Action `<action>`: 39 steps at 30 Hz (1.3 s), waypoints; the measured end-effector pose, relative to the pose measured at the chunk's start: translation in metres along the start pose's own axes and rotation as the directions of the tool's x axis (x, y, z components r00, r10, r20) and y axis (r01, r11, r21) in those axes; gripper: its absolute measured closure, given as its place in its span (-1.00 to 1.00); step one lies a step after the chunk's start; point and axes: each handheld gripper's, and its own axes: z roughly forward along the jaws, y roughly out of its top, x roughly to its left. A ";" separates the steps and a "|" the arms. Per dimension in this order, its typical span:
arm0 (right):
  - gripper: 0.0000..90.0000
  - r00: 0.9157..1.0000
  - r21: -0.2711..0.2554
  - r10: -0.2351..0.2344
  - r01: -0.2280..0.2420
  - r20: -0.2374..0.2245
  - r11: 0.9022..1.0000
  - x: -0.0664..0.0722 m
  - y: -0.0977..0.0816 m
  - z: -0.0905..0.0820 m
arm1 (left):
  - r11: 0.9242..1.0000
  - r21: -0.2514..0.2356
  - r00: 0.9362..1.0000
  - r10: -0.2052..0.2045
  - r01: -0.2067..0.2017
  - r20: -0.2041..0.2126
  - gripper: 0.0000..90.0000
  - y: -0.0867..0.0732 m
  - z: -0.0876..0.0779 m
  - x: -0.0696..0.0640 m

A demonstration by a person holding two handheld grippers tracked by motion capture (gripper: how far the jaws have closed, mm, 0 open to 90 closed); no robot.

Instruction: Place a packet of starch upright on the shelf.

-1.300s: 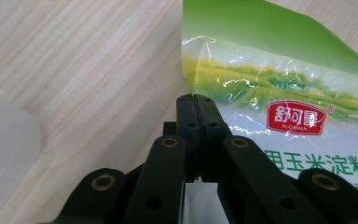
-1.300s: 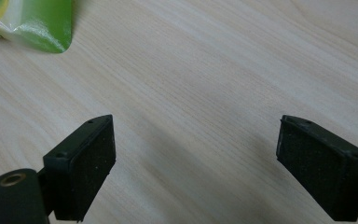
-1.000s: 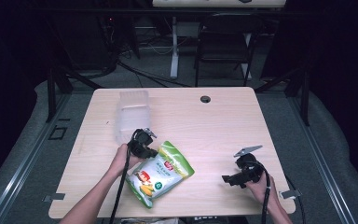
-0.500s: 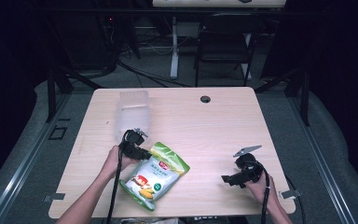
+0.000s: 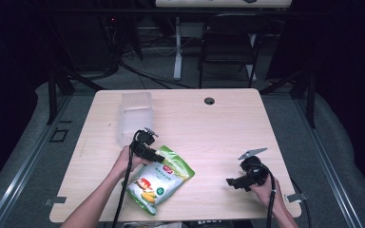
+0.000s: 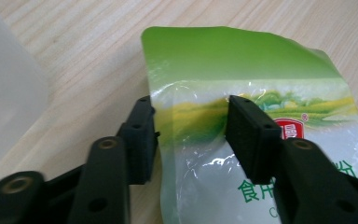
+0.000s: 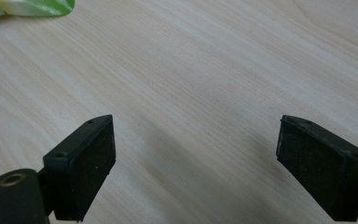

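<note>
A green and clear snack bag (image 5: 159,183) printed with corn lies flat near the table's front edge. My left gripper (image 5: 158,158) is at the bag's upper corner. In the left gripper view the bag (image 6: 242,60) runs between the jaws of my left gripper (image 6: 191,135). The jaws have just been opening and the pads stand apart without pressing on it. My right gripper (image 5: 230,183) rests low over bare wood at the front right. In its own view my right gripper (image 7: 196,158) is wide open, with a corner of the bag (image 7: 28,5) far off.
A clear plastic container (image 5: 134,116) stands behind the left hand, also close on the left as the container (image 6: 4,93). A cable hole (image 5: 209,100) sits near the table's (image 5: 228,128) far edge. A chair (image 5: 228,47) stands beyond the table.
The bag has shifted slightly toward the front left and lies flatter. The left hand has drawn back a little. The right hand has stayed put.
</note>
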 end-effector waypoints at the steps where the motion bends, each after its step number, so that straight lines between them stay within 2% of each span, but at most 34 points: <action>1: -0.75 1.000 0.000 0.001 -0.001 0.001 1.000 0.000 0.000 0.000 | 1.000 -0.006 1.000 0.002 -0.002 0.007 0.38 0.000 0.000 0.000; 2: -0.75 1.000 0.005 -0.004 0.004 0.006 1.000 0.000 0.000 0.000 | 1.000 0.000 1.000 0.008 -0.008 0.001 0.53 0.000 -0.001 -0.002; 5: -0.75 1.000 0.000 -0.001 0.001 0.000 1.000 0.001 0.000 0.001 | 1.000 0.008 1.000 0.016 -0.017 0.008 0.76 -0.001 0.000 -0.003; 6: -0.75 1.000 0.000 0.000 0.000 0.000 1.000 0.001 0.000 0.001 | 0.999 0.015 0.999 0.031 -0.032 0.005 0.82 -0.001 0.001 -0.004; 9: -0.75 1.000 0.000 0.000 0.000 0.002 1.000 0.001 0.000 0.001 | 0.998 0.026 0.999 0.052 -0.052 0.000 0.94 -0.001 0.001 -0.007; 10: -0.75 1.000 0.001 0.000 0.000 0.002 1.000 0.001 0.000 0.001 | 0.998 0.026 0.998 0.059 -0.059 -0.019 0.97 -0.002 0.001 -0.008; 11: -0.75 1.000 0.002 0.000 0.000 0.003 1.000 0.001 0.000 0.001 | 0.998 0.020 0.998 0.062 -0.062 -0.003 0.98 -0.002 0.001 -0.007; 14: -0.75 1.000 0.002 0.001 -0.001 0.003 1.000 0.000 0.000 0.000 | 0.997 0.028 0.997 0.076 -0.076 -0.021 0.99 -0.003 -0.001 -0.008; 18: -0.75 1.000 -0.009 0.010 -0.010 0.000 1.000 0.000 0.000 0.001 | 0.994 0.013 0.993 0.105 -0.104 -0.055 1.00 -0.007 -0.006 -0.010; 21: -0.75 1.000 0.006 -0.005 0.005 0.008 1.000 0.000 0.000 0.000 | 0.994 -0.005 0.992 0.106 -0.107 -0.073 1.00 -0.011 -0.011 -0.010; 27: -0.75 1.000 -0.009 0.008 -0.008 -0.002 1.000 0.001 0.000 0.001 | 0.993 -0.041 0.990 0.103 -0.108 -0.098 1.00 -0.018 -0.021 -0.009; 29: -0.75 1.000 0.010 -0.008 0.008 -0.003 1.000 0.000 0.001 0.000 | 0.993 -0.051 0.990 0.104 -0.109 -0.100 1.00 -0.019 -0.024 -0.009; 39: -0.75 1.000 0.001 -0.004 0.004 -0.003 1.000 0.001 0.000 0.001 | 0.987 -0.102 0.985 0.105 -0.120 -0.137 1.00 -0.030 -0.040 -0.012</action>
